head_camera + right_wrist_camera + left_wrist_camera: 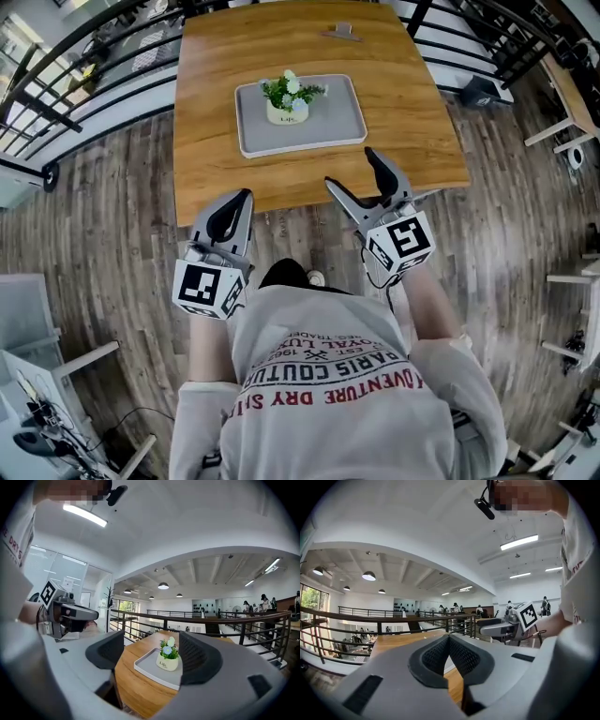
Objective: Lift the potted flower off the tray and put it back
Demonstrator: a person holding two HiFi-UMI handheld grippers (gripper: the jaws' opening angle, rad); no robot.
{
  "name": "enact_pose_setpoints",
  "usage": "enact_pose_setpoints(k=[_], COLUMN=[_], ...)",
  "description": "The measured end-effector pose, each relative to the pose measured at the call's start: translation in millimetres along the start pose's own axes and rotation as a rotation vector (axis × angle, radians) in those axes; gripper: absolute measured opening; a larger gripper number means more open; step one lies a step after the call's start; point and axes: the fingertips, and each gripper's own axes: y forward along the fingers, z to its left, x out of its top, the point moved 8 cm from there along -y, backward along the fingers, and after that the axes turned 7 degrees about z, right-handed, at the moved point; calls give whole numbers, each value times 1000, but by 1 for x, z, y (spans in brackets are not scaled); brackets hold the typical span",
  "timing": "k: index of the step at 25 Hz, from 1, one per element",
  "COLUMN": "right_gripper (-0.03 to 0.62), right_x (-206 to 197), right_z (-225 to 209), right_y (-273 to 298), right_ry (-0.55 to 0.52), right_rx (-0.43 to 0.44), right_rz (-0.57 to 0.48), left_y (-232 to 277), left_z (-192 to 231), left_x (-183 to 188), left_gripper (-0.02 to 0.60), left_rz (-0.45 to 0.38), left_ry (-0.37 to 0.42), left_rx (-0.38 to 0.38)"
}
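Observation:
The potted flower [287, 98], a cream pot with green leaves and pale blooms, stands upright at the left-centre of a grey tray [337, 117] on the wooden table [412, 103]. Both grippers hover at the table's near edge, short of the tray. My right gripper [354, 173] is open and empty. In the right gripper view the pot [168, 660] shows in the gap between the jaws of the right gripper [150, 656], but far beyond them on the tray [150, 667]. My left gripper [242, 199] is shut on nothing, its pads meeting at the tips in the left gripper view [449, 639].
A small grey clip-like object [342, 33] lies at the table's far edge. Black railings [84, 66] run behind and to the left of the table. A dark object [483, 91] sits on the floor at the right, with light wooden furniture [562, 103] beyond.

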Motion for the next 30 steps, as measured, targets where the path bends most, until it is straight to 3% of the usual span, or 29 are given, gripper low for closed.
enact_pose_setpoints(k=[11, 21, 26, 30], right_gripper=[365, 403, 423, 426], right_x=[6, -21, -37, -46], right_z=[-74, -123, -145, -155], right_y=[113, 196, 225, 249], right_ry=[-59, -149, -217, -273], right_rx=[116, 232, 363, 462], right_rz=[92, 298, 383, 428], left_y=[105, 183, 208, 218], left_z=[73, 127, 127, 131], left_x=[6, 17, 12, 7], left_gripper=[12, 12, 12, 12], left_rz=[30, 72, 102, 126], left_ry=[-52, -41, -70, -115], left_rx=[5, -17, 26, 104])
